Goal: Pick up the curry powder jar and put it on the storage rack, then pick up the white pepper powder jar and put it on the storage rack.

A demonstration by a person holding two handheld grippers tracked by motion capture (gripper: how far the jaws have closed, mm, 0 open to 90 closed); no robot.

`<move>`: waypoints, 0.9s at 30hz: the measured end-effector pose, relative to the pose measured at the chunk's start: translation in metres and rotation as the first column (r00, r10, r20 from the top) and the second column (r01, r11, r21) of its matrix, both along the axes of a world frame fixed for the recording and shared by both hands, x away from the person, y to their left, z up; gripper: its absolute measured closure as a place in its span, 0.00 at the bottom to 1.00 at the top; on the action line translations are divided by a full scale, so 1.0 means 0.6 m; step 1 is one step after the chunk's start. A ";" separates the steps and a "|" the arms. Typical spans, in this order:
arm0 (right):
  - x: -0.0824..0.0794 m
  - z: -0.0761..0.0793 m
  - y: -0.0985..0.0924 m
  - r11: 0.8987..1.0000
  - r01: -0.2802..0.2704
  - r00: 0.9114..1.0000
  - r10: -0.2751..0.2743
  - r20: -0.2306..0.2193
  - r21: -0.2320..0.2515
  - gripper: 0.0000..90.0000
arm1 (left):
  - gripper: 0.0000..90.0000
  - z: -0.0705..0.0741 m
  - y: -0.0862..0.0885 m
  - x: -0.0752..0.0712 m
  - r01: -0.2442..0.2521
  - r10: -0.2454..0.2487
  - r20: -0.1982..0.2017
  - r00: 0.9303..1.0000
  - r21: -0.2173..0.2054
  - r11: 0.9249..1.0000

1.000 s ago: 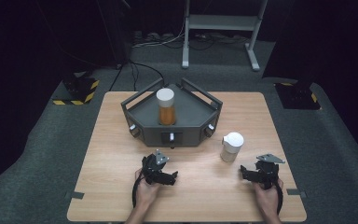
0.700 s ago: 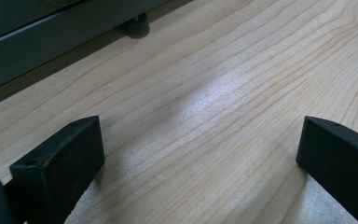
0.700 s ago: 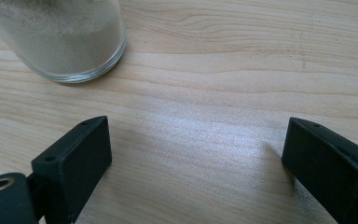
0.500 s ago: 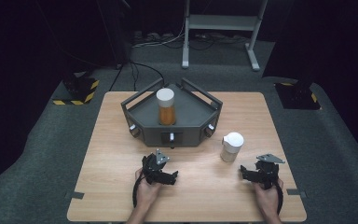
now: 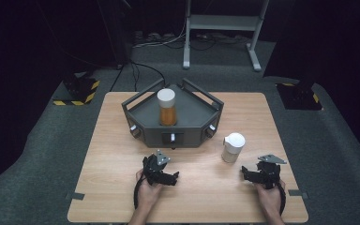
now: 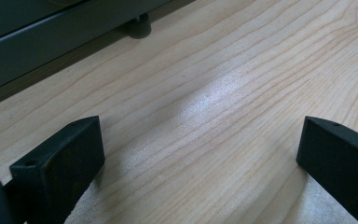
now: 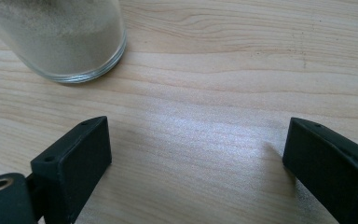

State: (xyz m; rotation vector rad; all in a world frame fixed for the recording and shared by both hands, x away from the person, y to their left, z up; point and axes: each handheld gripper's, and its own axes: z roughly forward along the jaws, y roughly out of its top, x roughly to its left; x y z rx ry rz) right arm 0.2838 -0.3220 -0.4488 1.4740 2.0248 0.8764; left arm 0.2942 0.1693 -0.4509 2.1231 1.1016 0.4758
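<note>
A jar of orange stuff with a white lid [image 5: 167, 108] stands upright inside a dark grey angular tray [image 5: 190, 134] at the table's far middle. A second white-lidded jar of pale powder [image 5: 233, 147] stands on the wood to the tray's right, and its glass base [image 7: 60, 37] is at upper left in the right gripper view. My left gripper [image 5: 173, 177] rests on the table in front of the tray, open [image 6: 200, 154] over bare wood. My right gripper [image 5: 245, 174] lies just right of the powder jar, open [image 7: 198, 154]. Its jaws have just been opening a little, with nothing between them.
The tray's front wall [image 6: 37, 32] and one rubber foot [image 6: 139, 25] lie close ahead of the left gripper. Cables trail from both grippers toward the table's near edge. On the floor beyond are black-and-yellow blocks [image 5: 77, 90] and a metal stand [image 5: 220, 28].
</note>
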 end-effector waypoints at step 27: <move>0.004 0.001 0.002 1.000 -0.006 1.000 0.006 -0.008 -0.002 0.04 | 0.02 0.000 0.000 -0.002 -0.007 0.007 0.003 1.000 -0.003 1.000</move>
